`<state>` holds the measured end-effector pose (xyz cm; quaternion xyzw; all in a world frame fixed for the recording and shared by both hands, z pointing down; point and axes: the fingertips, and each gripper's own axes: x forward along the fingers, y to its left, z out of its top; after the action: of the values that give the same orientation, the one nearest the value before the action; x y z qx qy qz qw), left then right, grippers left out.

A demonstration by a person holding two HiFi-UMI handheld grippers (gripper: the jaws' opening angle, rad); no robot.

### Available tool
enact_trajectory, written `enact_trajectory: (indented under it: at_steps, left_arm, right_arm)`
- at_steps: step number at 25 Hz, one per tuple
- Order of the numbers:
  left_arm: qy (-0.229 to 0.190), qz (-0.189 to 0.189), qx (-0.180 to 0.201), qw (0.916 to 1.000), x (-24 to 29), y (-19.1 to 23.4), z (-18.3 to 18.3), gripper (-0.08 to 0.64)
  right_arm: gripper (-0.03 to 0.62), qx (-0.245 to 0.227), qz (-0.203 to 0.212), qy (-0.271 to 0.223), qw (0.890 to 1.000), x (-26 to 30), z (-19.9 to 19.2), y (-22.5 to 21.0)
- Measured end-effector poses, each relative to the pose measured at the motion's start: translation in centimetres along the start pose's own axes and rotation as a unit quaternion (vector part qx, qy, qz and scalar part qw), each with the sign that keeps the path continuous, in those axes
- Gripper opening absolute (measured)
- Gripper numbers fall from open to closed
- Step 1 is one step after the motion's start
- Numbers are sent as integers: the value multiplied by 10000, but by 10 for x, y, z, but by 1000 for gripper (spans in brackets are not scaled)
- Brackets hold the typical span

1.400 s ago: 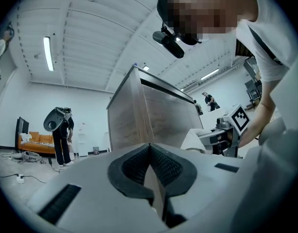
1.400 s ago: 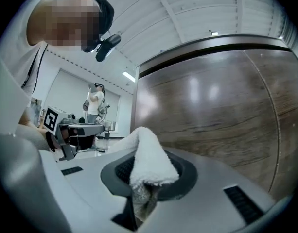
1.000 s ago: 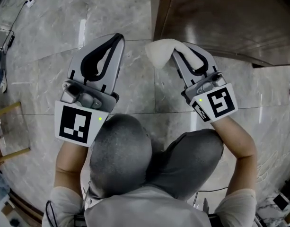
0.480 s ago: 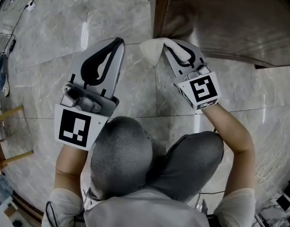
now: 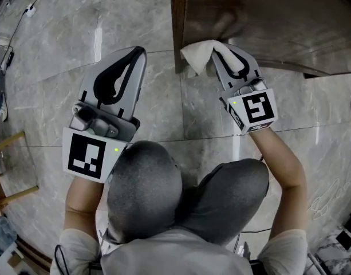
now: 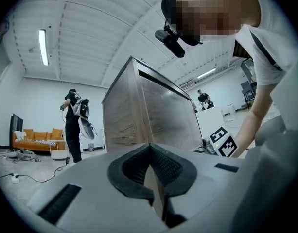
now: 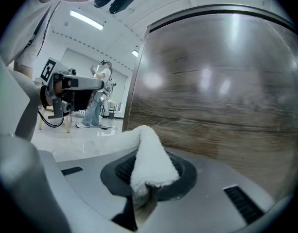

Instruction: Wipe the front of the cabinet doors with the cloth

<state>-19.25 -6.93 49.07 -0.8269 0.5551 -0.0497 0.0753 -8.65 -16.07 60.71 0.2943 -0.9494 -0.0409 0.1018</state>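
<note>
cloth (image 5: pixel 199 55) first: it is white and bunched, and my right gripper (image 5: pixel 225 55) has it pinched between its 2 jaws. in the right gripper view the cloth (image 7: pixel 149 161) rises out of the dark pads as a folded peak and droops over to the left, with the jaws clamped on its lower end. the head view shows the free fold sticking out to the left of the gripper tip, right at the low left corner of the cabinet (image 5: pixel 267 22). from here i cannot tell whether the fabric is actually pressed on the wood or just beside it. the cabinet door (image 7: pixel 221 91) fills the right of the right gripper view, dark brown wood grain with soft light glare on it.

my left gripper (image 5: pixel 135 51) is clenched with nothing in it. in its own view the 2 ribbed pads meet in a single seam, and the tip points at the cabinet's near corner. it hangs over the marble floor (image 5: pixel 60 44), well left of the cloth and clear of the cabinet.

both grey knees (image 5: pixel 146 188) are bent below the grippers.
</note>
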Motion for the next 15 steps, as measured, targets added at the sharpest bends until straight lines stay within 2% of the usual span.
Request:
enact_trajectory:
  at_steps: [15]
  left_arm:
    - [1,-133,37,9999,16,-30,7,17]
  right_arm:
    - [71,123,-567,54,9983,-34,-19,-53]
